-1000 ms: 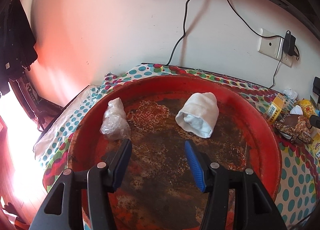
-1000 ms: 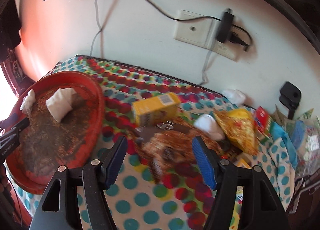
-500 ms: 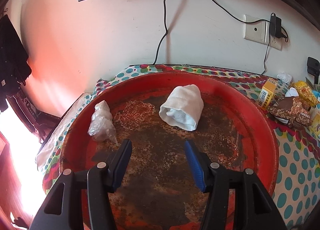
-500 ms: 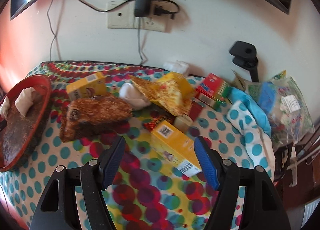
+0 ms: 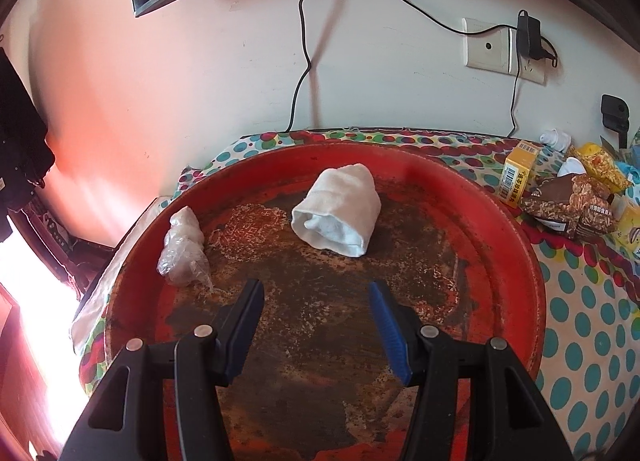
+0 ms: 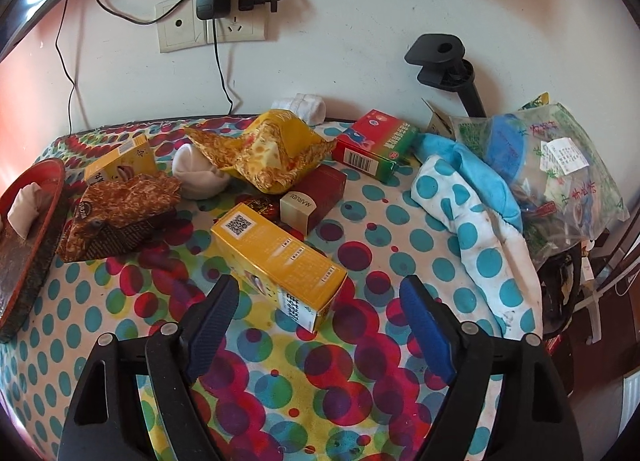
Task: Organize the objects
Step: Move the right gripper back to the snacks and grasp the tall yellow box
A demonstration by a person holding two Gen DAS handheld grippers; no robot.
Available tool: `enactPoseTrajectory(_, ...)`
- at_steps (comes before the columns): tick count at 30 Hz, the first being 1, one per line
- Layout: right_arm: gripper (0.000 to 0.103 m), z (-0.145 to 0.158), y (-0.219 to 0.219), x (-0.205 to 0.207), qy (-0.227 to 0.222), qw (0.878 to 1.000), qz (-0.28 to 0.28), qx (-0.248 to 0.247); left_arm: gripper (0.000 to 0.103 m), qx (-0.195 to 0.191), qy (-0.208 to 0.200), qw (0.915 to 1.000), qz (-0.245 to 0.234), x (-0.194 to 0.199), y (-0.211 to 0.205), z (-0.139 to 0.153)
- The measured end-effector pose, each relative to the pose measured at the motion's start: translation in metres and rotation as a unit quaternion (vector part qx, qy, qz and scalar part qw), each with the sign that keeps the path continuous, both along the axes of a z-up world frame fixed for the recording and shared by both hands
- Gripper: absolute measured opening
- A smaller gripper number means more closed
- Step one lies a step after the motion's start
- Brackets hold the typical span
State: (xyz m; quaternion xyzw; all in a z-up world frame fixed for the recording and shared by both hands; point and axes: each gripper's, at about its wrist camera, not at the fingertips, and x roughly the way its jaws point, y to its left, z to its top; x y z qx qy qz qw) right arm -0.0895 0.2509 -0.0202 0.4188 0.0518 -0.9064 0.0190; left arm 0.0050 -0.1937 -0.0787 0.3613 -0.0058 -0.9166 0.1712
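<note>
**Clerk:** Fingers first. Right gripper (image 6: 316, 301): jaws wide apart, just been opening, nothing clamped. Long yellow box (image 6: 280, 261) lies just ahead of the tips, its near end reaching into the gap, neither pad touching it. Left gripper (image 5: 316, 307): jaws parted about as wide, empty, hanging over the red tray (image 5: 516, 245).

**Checker:** Tray contents?

**Clerk:** Two items. Rolled white cloth (image 5: 336, 209), ahead of the left fingers and slightly toward the blue-padded one. Crumpled clear plastic bundle (image 5: 182, 249), ahead and outboard of the dark-padded finger. Both apart from the pads.

**Checker:** Outstanding stock?

**Clerk:** Most of it, by my reckoning. On the spotted tablecloth (image 6: 360, 361) beyond the right fingers: brown snack packet (image 6: 120, 213) to the far left; small yellow box (image 6: 124, 161) behind it; white sock ball (image 6: 200, 177); yellow crinkled packet (image 6: 264, 153) straight ahead, further back; dark red box (image 6: 316, 193) and small cream carton (image 6: 298, 209) just past the long box; red-and-green box (image 6: 376, 145) ahead to the right; blue cloth (image 6: 472, 177) and clear bag (image 6: 560, 173) far right.

**Checker:** Progress?

**Clerk:** Early. Two pieces gathered, roughly ten loose. Long yellow box looks like the next pick, being nearest the open jaws.
</note>
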Motion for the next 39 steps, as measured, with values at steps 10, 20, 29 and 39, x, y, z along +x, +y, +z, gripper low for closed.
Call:
enactPoseTrajectory(10,0.089,-0.014,0.007,-0.008,-0.006,1.0,0.001,-0.015,0.056,-0.015,-0.001,0.9998,-0.015,-0.002,0.011,-0.004)
enactPoseTrajectory(20,0.089,-0.04,0.023,-0.015,-0.025,0.997,0.014,-0.075,0.056,-0.029,-0.006,0.9993,-0.022,-0.004,0.018,-0.008)
enactPoseTrajectory(29,0.09,-0.039,0.028,-0.023,0.005,0.994,0.057,-0.091,0.057,-0.03,0.001,0.9974,-0.066,-0.009,0.043,0.01)
enactPoseTrajectory(39,0.032,-0.039,0.012,-0.022,-0.005,0.988,0.13,-0.084,0.057,-0.04,-0.008,0.9864,-0.159,-0.032,0.111,0.027)
